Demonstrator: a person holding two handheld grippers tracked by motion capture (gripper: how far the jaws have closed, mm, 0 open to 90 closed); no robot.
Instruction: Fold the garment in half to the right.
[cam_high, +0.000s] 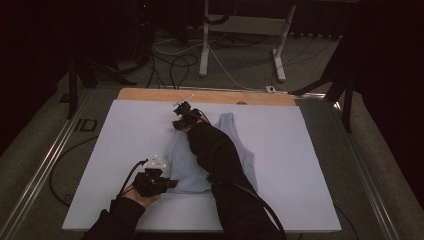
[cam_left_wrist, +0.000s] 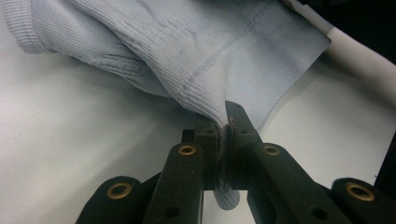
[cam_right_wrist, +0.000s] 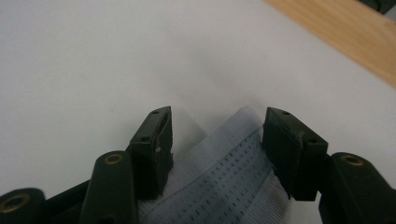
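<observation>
A light blue ribbed tank top lies on the white sheet in the high view, partly under the person's right forearm. My left gripper sits at the garment's near left corner and is shut on a pinch of the tank top, whose fabric is squeezed between the jaws and lifted slightly. My right gripper is reached out to the far left strap. It stands open, with the strap end of the tank top lying between its fingertips.
The white sheet covers a wooden table whose bare far edge shows as a tan strip. Beyond the table are a white desk frame and loose cables on the dark floor. Black curtains close both sides.
</observation>
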